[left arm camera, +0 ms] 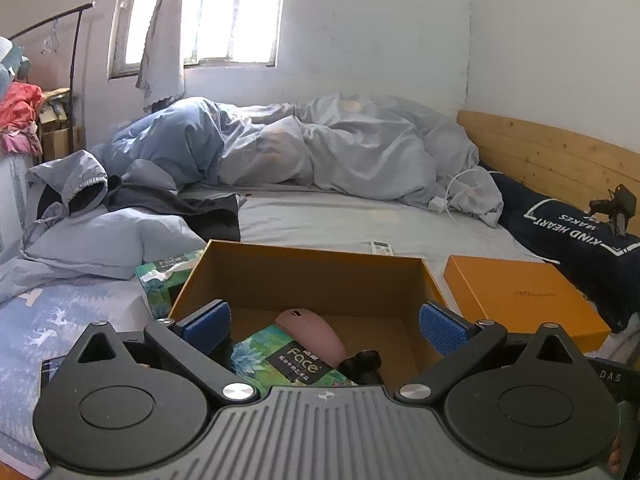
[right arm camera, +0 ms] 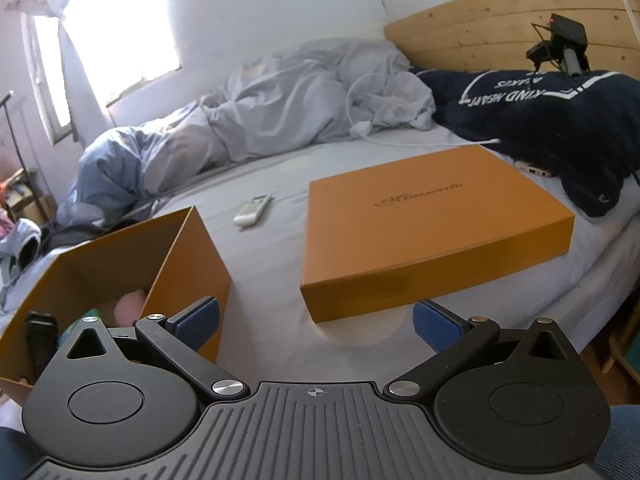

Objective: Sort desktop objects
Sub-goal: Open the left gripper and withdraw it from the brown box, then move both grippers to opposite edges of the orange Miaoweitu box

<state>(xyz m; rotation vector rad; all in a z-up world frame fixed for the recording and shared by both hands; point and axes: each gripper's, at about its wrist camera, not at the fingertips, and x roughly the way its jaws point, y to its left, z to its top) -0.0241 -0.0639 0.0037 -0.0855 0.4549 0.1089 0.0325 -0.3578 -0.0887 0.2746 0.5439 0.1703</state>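
Left gripper (left arm camera: 325, 326), jaws spread and empty, poised over the open orange box (left arm camera: 304, 258). Just beyond its pads lie a pink mouse (left arm camera: 312, 332), a green "Face" tissue pack (left arm camera: 280, 360) and a small black item (left arm camera: 366, 362), all inside the box. Right gripper (right arm camera: 316, 320), likewise spread and empty, faces the orange lid (right arm camera: 432, 220) directly ahead on the bed sheet (right arm camera: 264, 280). A white remote (right arm camera: 253, 210) lies farther off, ahead and left. Sorting appears nearly complete; the next move probably calls for fetching the remote or seating the lid.

my views: daylight from window (left arm camera: 200, 12), blown out | soft shadows | fisheye bends edges | corners dark
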